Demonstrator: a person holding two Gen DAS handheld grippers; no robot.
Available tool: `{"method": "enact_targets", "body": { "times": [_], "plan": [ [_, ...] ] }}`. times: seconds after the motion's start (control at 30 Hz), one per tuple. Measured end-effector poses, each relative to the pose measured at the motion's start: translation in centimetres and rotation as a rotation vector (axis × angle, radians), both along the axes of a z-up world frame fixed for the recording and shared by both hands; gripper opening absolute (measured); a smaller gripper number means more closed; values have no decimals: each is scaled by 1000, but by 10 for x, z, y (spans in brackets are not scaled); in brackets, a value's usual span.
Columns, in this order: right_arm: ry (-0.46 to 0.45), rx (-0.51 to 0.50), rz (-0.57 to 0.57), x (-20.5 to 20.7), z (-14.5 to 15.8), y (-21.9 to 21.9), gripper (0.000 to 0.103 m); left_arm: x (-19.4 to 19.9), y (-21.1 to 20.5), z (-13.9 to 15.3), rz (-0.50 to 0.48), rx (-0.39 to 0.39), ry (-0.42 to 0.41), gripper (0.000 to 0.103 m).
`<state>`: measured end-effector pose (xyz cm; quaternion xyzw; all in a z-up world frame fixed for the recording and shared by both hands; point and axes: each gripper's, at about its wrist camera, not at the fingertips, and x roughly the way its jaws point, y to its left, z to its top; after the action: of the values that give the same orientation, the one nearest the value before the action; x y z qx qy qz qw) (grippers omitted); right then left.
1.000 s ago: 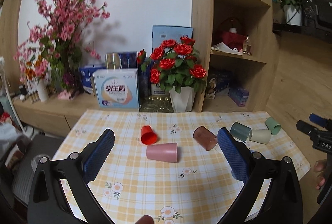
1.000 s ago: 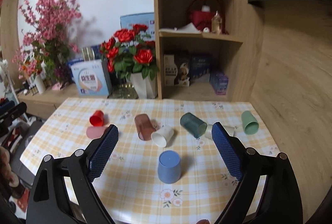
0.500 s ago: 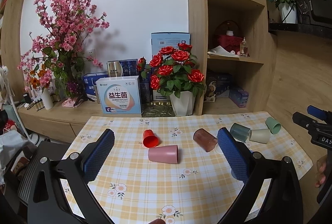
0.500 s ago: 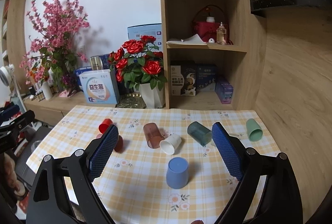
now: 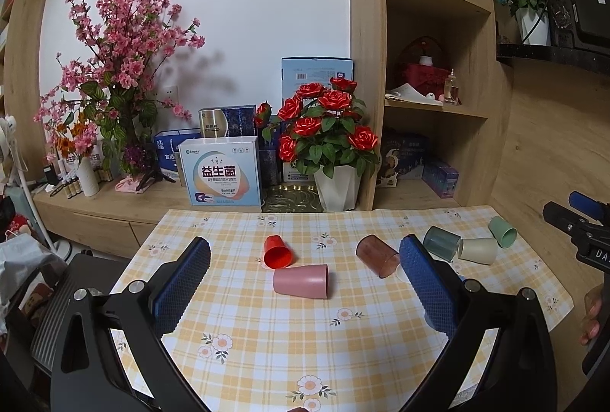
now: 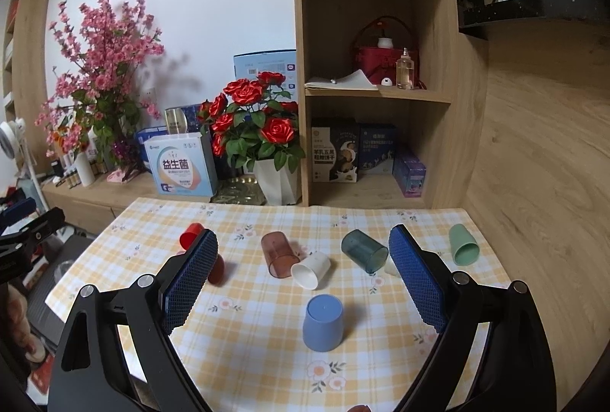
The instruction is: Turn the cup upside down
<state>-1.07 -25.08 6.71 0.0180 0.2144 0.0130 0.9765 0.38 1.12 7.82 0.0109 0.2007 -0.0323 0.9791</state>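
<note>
Several cups lie on their sides on the yellow checked tablecloth point(image 5: 267, 343): a pink cup point(image 5: 301, 280), a red cup point(image 5: 278, 252), a brown clear cup point(image 5: 378, 255), a dark teal cup point(image 5: 441, 242), a cream cup point(image 5: 477, 251) and a green cup point(image 5: 502, 231). In the right wrist view a blue cup point(image 6: 323, 322) stands upside down, with a white cup point(image 6: 310, 269), the brown cup point(image 6: 278, 254), the teal cup point(image 6: 364, 251) and the green cup point(image 6: 463, 245) lying beyond it. My left gripper point(image 5: 305, 282) and right gripper point(image 6: 303, 278) are both open, empty and held above the table's near edge.
A white pot of red roses point(image 5: 329, 149) and a probiotic box point(image 5: 221, 172) stand on the wooden sideboard behind the table. A shelf unit point(image 6: 375, 88) with boxes and jars rises at the back right. A wood-panelled wall borders the table's right side.
Both grippers have risen and drawn back slightly, so the table sits lower in each view. No cup has moved.
</note>
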Motion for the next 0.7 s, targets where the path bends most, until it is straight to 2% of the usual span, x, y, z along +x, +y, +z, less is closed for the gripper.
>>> {"method": "enact_targets", "body": {
  "times": [0.7],
  "plan": [
    [-5, -2, -6, 0, 4, -5, 88, -1, 0, -3, -4, 4, 4, 97]
  ]
}}
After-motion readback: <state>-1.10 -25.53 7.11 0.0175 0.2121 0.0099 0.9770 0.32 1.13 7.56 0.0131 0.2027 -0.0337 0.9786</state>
